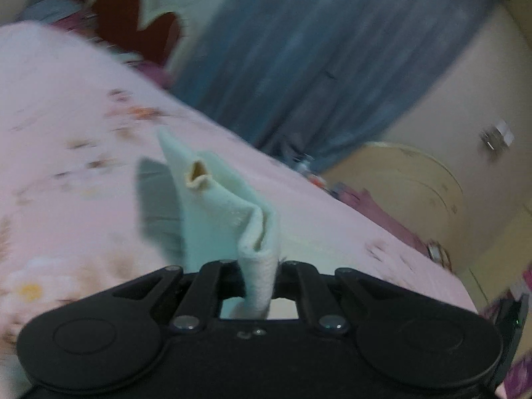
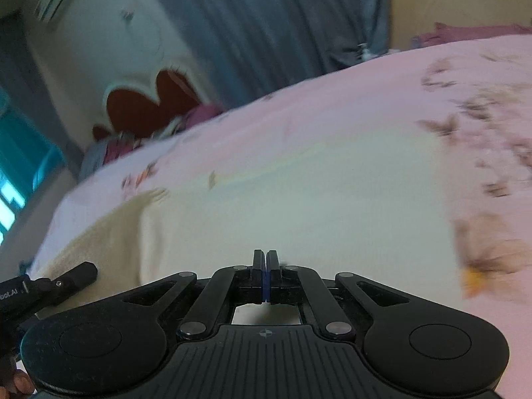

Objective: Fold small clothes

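A small pale cream garment lies on a pink floral bedsheet (image 1: 66, 106). My left gripper (image 1: 258, 266) is shut on a bunched fold of the garment (image 1: 219, 206), which stands up in front of the jaws, lifted off the sheet. In the right wrist view the rest of the garment (image 2: 299, 206) lies spread flat on the sheet (image 2: 432, 76) just ahead of my right gripper (image 2: 265, 256), whose jaws are pressed together with nothing visible between them. The left gripper's body (image 2: 50, 282) shows at that view's lower left edge.
A red and cream scalloped headboard (image 1: 133, 16) and purple pillows stand at the head of the bed. Blue-grey curtains (image 1: 316, 50) hang behind the bed. A cream cabinet (image 1: 409, 179) stands beyond the bed's far edge. Both views are motion-blurred.
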